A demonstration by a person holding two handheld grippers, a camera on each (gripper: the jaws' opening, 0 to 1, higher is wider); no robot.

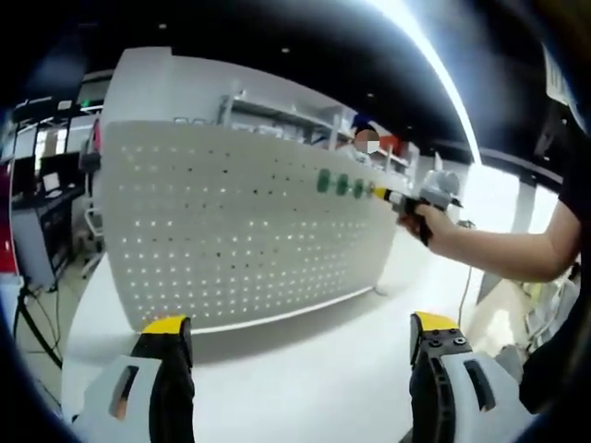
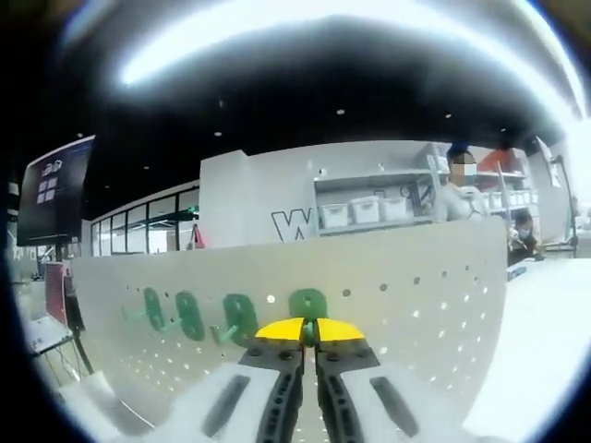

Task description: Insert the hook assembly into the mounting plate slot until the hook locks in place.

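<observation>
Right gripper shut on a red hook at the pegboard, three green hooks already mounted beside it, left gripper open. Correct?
Not quite: the hook the right gripper is shut on is green, not red, as the right gripper view shows. Three green hooks sit beside it on the pegboard; the left gripper is open.

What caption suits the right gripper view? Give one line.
Right claw shut on a green hook at the white pegboard, three green hooks already mounted alongside.
</observation>
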